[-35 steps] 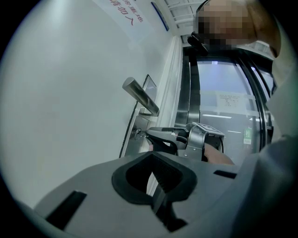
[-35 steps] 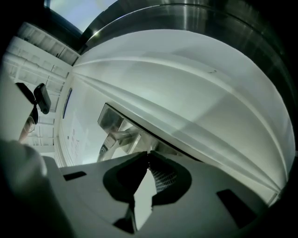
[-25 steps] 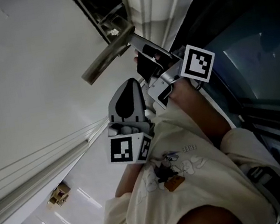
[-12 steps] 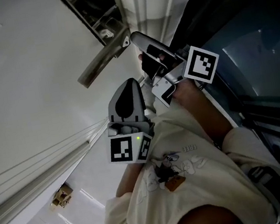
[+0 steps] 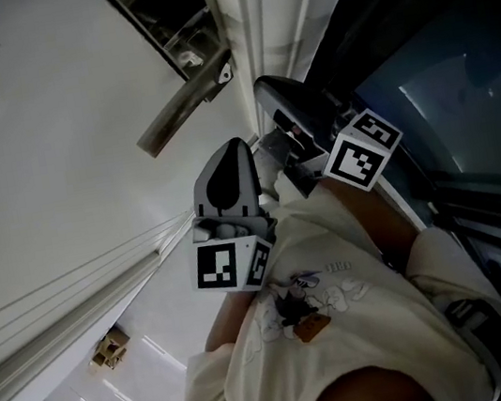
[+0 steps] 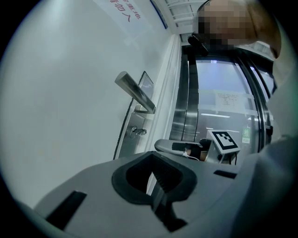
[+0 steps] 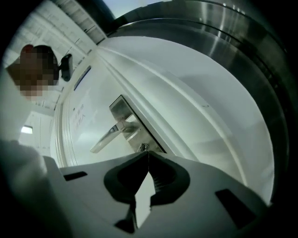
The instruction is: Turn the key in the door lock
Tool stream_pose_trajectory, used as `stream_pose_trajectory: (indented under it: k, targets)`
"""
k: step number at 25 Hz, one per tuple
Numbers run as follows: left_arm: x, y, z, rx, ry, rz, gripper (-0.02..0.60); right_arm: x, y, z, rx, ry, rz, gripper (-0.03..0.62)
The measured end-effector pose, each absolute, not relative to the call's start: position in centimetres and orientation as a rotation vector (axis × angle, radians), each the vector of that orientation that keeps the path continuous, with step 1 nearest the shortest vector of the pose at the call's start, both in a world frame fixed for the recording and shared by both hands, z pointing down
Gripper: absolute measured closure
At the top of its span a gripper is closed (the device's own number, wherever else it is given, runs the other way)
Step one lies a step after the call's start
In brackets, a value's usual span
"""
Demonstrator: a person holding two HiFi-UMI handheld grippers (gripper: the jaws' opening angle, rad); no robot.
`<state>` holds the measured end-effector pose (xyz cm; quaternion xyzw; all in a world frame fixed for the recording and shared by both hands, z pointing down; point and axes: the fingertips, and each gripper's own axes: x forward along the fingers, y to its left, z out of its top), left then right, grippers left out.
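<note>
Rolled and dipped since before, our right gripper is closing its jaws on nothing, tips just short of the key in the lock at the door edge; our left gripper is unmoved, jaws together.

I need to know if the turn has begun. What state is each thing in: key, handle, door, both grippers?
key, in the lock, nothing gripping it.
door handle, free, untouched.
door, appears closed.
right gripper, jaws closing, nothing between them, tips just short of the key.
left gripper, shut, empty, away from the door.
</note>
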<state>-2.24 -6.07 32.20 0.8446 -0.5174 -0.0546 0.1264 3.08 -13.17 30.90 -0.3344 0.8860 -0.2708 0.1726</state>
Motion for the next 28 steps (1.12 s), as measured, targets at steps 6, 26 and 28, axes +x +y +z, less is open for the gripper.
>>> stream_pose_trajectory:
  k: [6, 26, 28]
  targets:
    - [-2.1, -6.1, 32.1, 2.460, -1.508, -0.159, 0.576, 2.5, -11.5, 31.3, -1.037, 2.596, -0.623, 0.588]
    - [-1.9, -7.0, 32.2, 2.456, -1.502, -0.161, 0.577, 1.2, -10.5, 32.6, -1.132, 2.688, -0.493, 0.588]
    - [-1.9, -7.2, 32.2, 2.456, -1.503, -0.164, 0.577, 1.2, -10.7, 32.6, -1.134, 2.686, -0.495, 0.588]
